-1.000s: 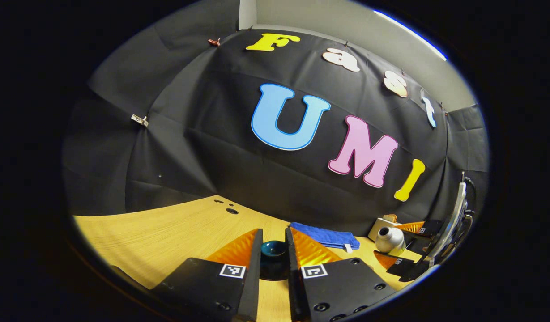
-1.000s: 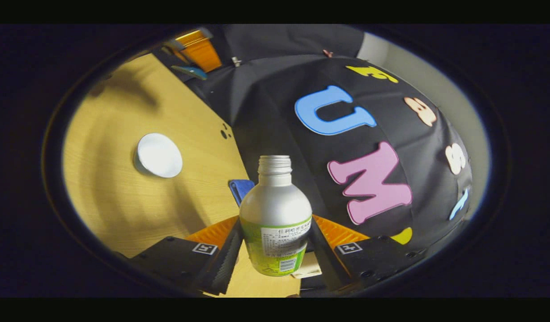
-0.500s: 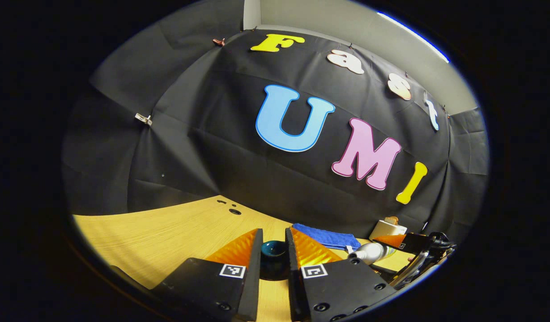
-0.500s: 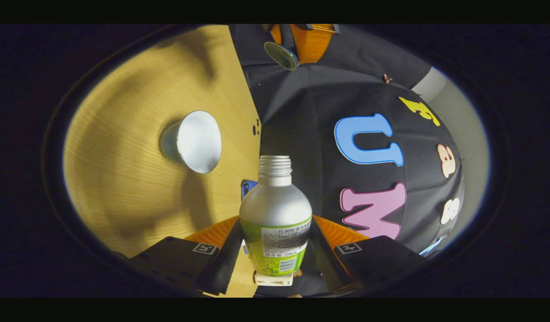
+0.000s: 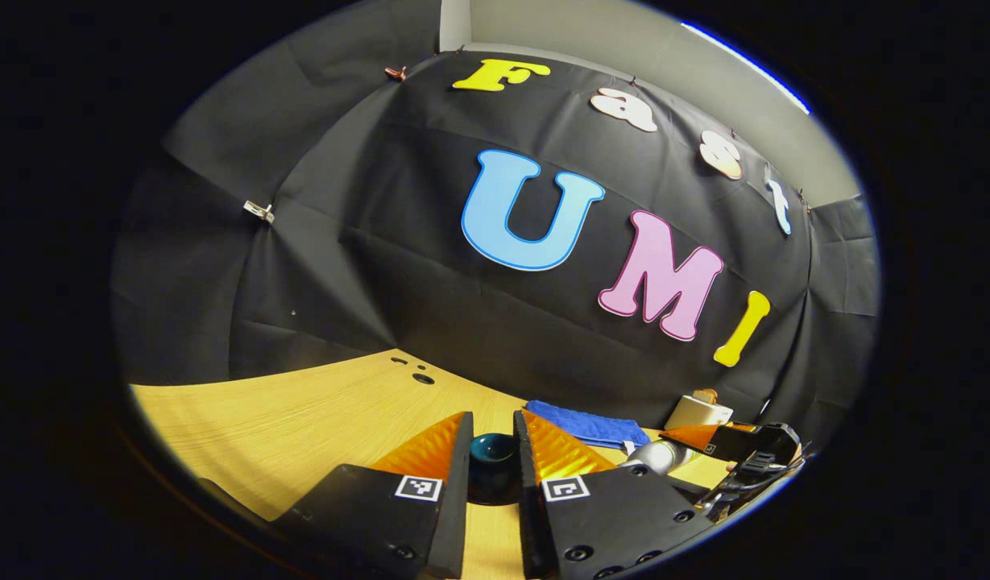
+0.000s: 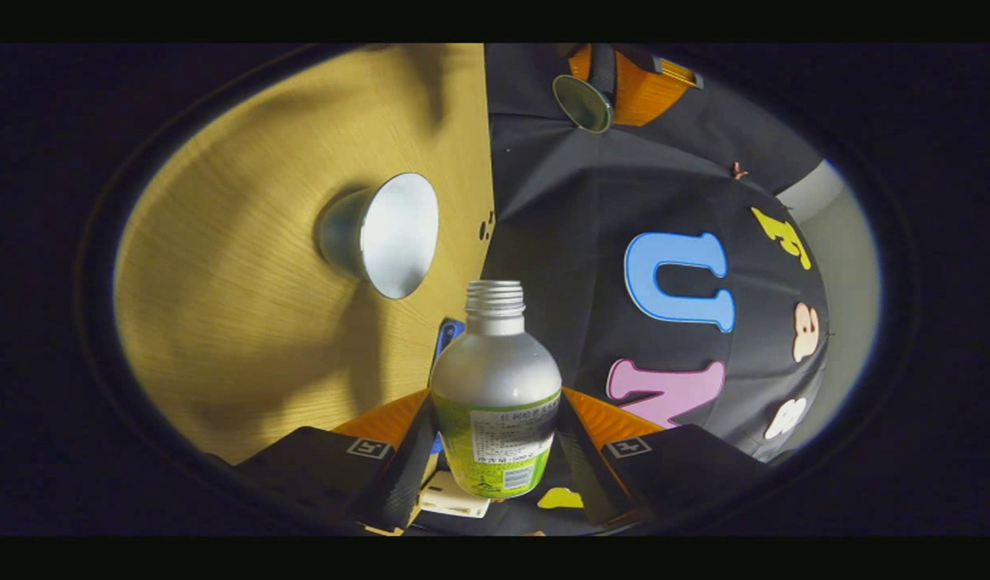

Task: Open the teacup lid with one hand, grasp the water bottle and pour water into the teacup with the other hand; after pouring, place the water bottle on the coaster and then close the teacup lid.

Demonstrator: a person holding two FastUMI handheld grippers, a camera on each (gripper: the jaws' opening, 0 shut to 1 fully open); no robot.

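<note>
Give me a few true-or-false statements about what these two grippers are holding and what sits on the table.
1. The right gripper grips a capped bottle. False: the water bottle has no cap on its threaded neck.
2. The left gripper holds a dark teacup lid. True.
3. The teacup is covered. False: it stands open on the wooden table.
4. A blue cloth lies on the table. True.
5. The bottle's label is red. False: it is green.
</note>
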